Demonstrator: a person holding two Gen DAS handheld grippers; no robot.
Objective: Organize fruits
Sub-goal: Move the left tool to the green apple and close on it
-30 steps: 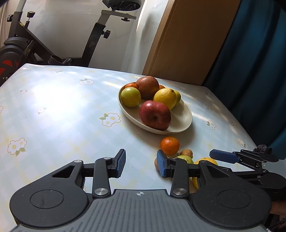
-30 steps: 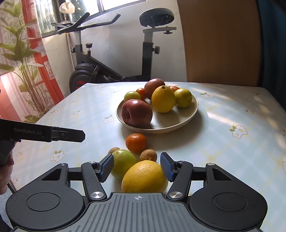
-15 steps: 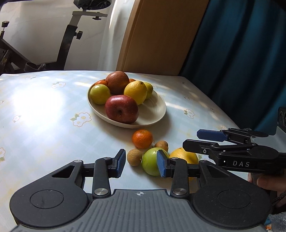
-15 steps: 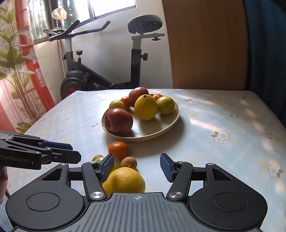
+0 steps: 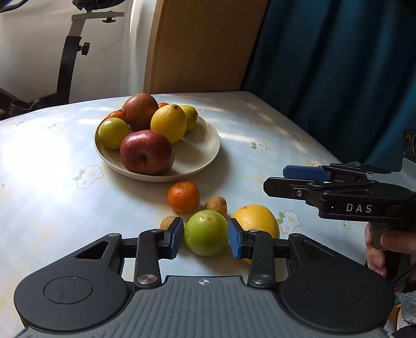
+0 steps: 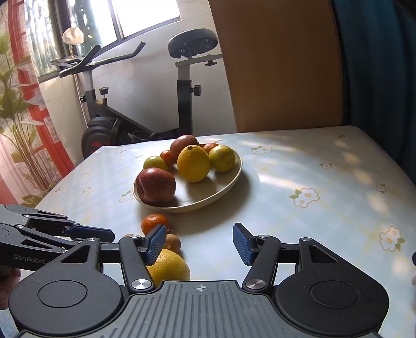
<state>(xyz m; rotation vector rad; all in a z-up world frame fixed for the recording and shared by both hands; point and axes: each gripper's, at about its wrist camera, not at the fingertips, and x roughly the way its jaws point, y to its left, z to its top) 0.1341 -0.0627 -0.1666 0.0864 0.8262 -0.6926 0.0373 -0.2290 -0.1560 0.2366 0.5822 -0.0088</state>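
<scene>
Exercise bike [image 6: 145, 104], sunlit window [image 6: 145, 15], wooden panel [image 6: 280, 65], teal curtain [image 5: 338, 65]

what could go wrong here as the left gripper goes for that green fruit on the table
1. The green fruit lies packed against the large orange and two small brown fruits; the left gripper fingers straddling it may knock these rolling.
2. The fruit is round and smooth, so it might squirt out of an off-centre pinch.
3. The right gripper hovers close by; the two could collide.
</scene>
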